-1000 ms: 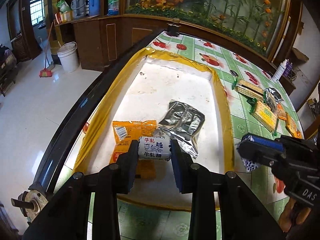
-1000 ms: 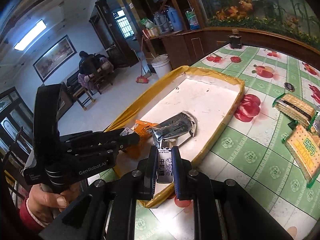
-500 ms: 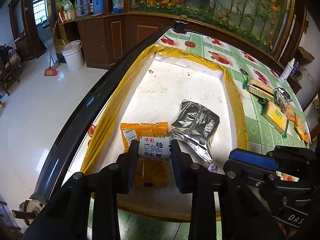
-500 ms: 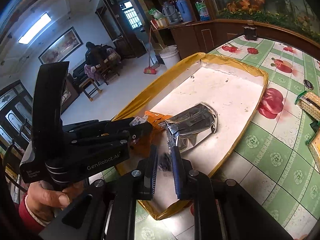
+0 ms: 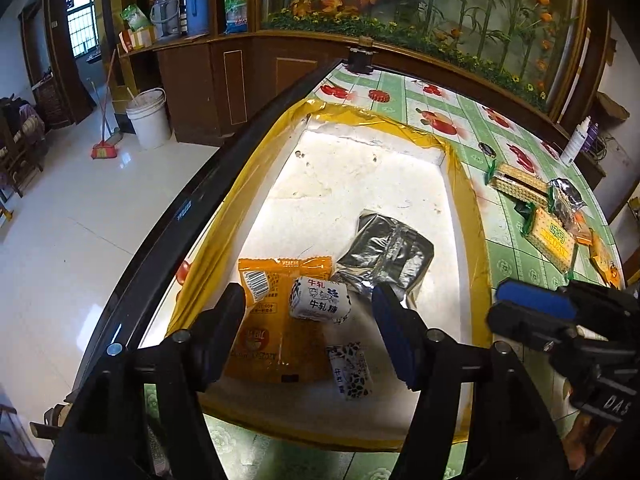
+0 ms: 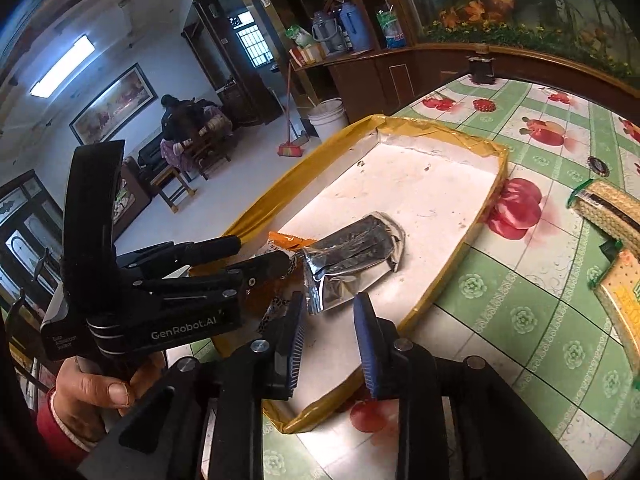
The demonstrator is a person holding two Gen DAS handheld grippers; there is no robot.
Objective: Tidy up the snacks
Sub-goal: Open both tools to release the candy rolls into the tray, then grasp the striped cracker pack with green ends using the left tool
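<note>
A white tray with a yellow rim (image 5: 464, 200) holds an orange packet (image 5: 280, 320), a silver foil packet (image 5: 386, 254) and two small white milk-candy packs. One candy pack (image 5: 320, 300) rests on the orange packet between the fingers of my left gripper (image 5: 308, 316); its jaws are opening and the pads stand clear of the pack. The other candy pack (image 5: 351, 370) lies on the tray floor near the front rim. My right gripper (image 6: 330, 332) hangs over the tray's near corner, jaws opening with nothing between them. The silver packet (image 6: 352, 256) lies just beyond it.
Biscuit packs (image 5: 552, 236) and other wrapped snacks lie on the green fruit-print tablecloth (image 5: 504, 264) right of the tray. A white bottle (image 5: 576, 142) and a dark jar (image 5: 360, 58) stand at the far edge. A person (image 6: 176, 120) sits across the room.
Both grippers' jaws have spread. The candy pack the left gripper held now lies loose on the orange packet. The right gripper's candy pack has dropped onto the tray floor.
</note>
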